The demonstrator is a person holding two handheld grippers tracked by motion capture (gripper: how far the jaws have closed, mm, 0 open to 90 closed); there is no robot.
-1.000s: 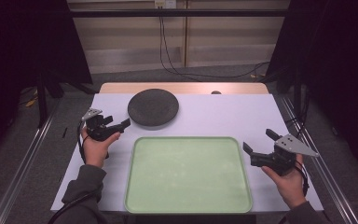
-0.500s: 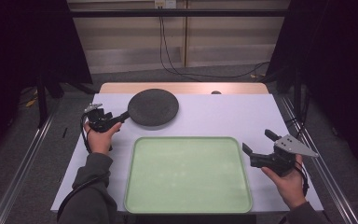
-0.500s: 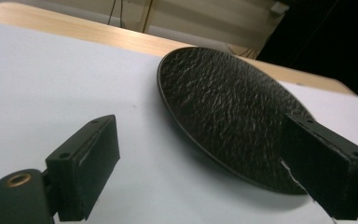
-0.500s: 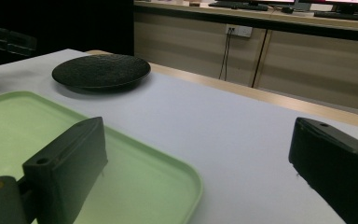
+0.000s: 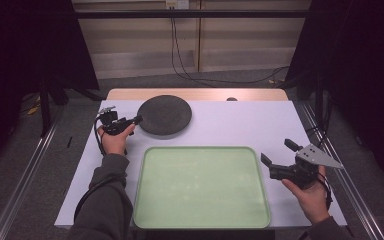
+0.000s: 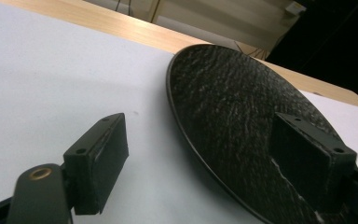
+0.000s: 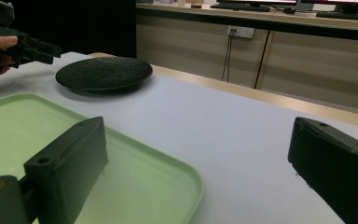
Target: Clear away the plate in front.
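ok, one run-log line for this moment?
left hand-held gripper: closing, jaws straddle round black plate rim, no grip | right hand-held gripper: open, beside pale green tray
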